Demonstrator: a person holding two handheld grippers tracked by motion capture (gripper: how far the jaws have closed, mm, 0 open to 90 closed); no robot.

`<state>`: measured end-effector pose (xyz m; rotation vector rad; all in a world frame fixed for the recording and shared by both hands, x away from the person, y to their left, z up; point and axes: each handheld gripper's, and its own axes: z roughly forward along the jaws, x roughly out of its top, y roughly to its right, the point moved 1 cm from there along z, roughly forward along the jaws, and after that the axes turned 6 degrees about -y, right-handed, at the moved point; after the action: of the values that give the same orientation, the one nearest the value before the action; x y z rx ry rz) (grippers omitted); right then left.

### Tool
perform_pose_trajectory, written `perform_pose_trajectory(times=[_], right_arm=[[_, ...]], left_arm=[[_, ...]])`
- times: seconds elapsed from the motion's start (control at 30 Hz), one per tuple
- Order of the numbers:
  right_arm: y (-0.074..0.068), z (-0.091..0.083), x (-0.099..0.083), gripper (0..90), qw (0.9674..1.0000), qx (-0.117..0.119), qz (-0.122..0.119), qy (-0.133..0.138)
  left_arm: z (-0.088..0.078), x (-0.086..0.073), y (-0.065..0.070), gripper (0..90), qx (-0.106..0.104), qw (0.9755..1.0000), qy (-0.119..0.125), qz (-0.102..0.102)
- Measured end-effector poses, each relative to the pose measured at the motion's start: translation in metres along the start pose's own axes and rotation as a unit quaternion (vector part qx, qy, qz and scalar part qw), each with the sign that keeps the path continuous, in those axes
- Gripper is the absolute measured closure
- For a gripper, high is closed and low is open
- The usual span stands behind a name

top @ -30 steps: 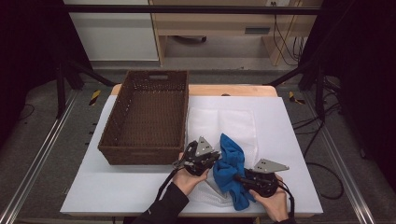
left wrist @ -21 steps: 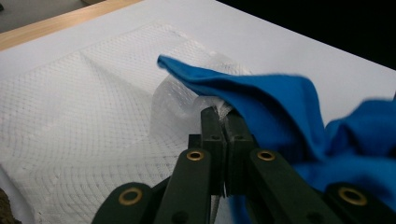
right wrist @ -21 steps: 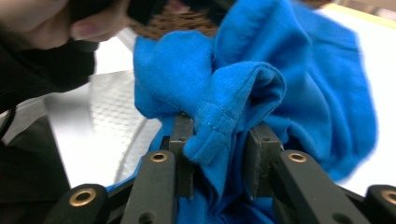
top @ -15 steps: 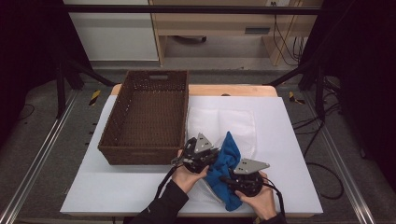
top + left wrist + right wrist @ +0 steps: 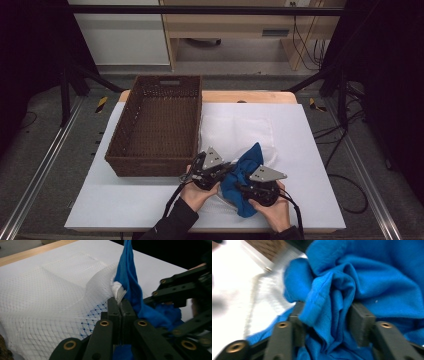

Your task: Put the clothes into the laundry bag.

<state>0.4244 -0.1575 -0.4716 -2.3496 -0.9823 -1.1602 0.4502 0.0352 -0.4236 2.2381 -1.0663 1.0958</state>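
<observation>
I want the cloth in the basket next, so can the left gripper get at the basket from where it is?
Probably yes: the left gripper sits just off the basket front corner, nothing between, though it is shut on the mesh bag.
</observation>
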Motion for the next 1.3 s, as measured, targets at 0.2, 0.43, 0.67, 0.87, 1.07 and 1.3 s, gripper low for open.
perform_pose_trajectory(times=[0.2,0.43,0.67,0.87,1.07,1.3], right_arm=[[0.007,-0.036,-0.003,33.2,0.9984,0.003,0.011,0.055],[0.026,-0.015,-0.007,11.9,0.9990,-0.024,0.035,0.015],[0.032,0.006,-0.009,55.0,0.9977,0.039,0.056,-0.006],[0.029,-0.015,-0.008,75.0,0.9990,0.021,0.034,0.018],[0.017,-0.038,-0.005,75.2,0.9982,0.030,0.008,0.051],[0.006,-0.007,-0.004,76.5,0.9990,0.045,0.002,-0.006]], left_arm=[[-0.001,0.000,0.000,89.1,0.003,1.0000,0.002,0.000],[-0.001,0.001,0.001,89.2,0.004,1.0000,0.005,0.004],[-0.002,0.000,0.002,89.1,0.003,0.9999,0.005,0.009],[0.000,0.002,-0.001,89.1,0.005,1.0000,0.004,0.001],[0.001,0.007,-0.002,89.2,0.007,1.0000,0.005,-0.003],[-0.007,0.013,0.004,89.2,0.002,0.9998,0.021,0.004]])
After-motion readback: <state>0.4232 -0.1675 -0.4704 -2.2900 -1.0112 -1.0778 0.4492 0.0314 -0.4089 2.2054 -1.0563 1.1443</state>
